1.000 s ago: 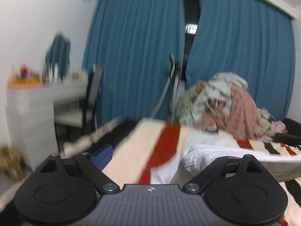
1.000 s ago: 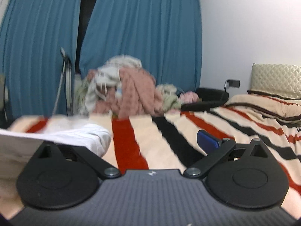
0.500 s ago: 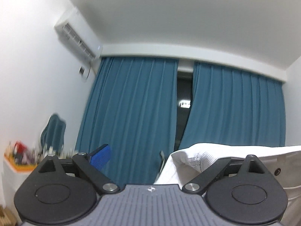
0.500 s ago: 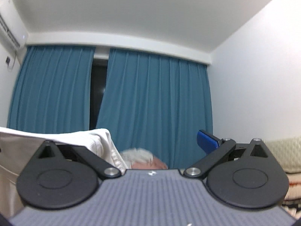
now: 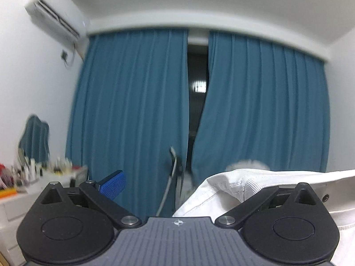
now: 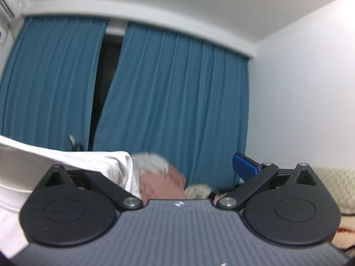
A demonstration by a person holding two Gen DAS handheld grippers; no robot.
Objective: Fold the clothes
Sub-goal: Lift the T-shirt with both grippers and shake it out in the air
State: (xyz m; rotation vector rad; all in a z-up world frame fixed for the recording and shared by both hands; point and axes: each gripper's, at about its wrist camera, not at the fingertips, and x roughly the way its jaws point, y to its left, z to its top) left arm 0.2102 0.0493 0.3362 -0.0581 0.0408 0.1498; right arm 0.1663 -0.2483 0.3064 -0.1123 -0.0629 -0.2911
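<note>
The fingers (image 5: 112, 184) of the left gripper (image 5: 177, 185) stand spread. Its blue pad at 9 o'clock is bare and touches no cloth, while the partner at 3 o'clock is buried under the white garment (image 5: 277, 177). The right gripper (image 6: 177, 168) mirrors this: its blue finger (image 6: 244, 166) is free at 3 o'clock and the other is hidden under the garment (image 6: 33, 161) at 9 o'clock. Neither pair is pinching anything that I can see, so the cloth seems to hang over the inner finger of each tool. How firmly it sits there cannot be told.

The garment's top edge spans the two tools, lifted in front of the blue curtains (image 5: 133, 110). A pile of clothes (image 6: 162, 177) lies low at 6 o'clock in the right view.

The step in hand looks like holding the piece up to straighten it before laying it down. To do it well:
- Keep both tools level and the edge taut.
- Avoid jerks, since a draped hem can slide off.
- Lower both ends together so the cloth lands flat.
</note>
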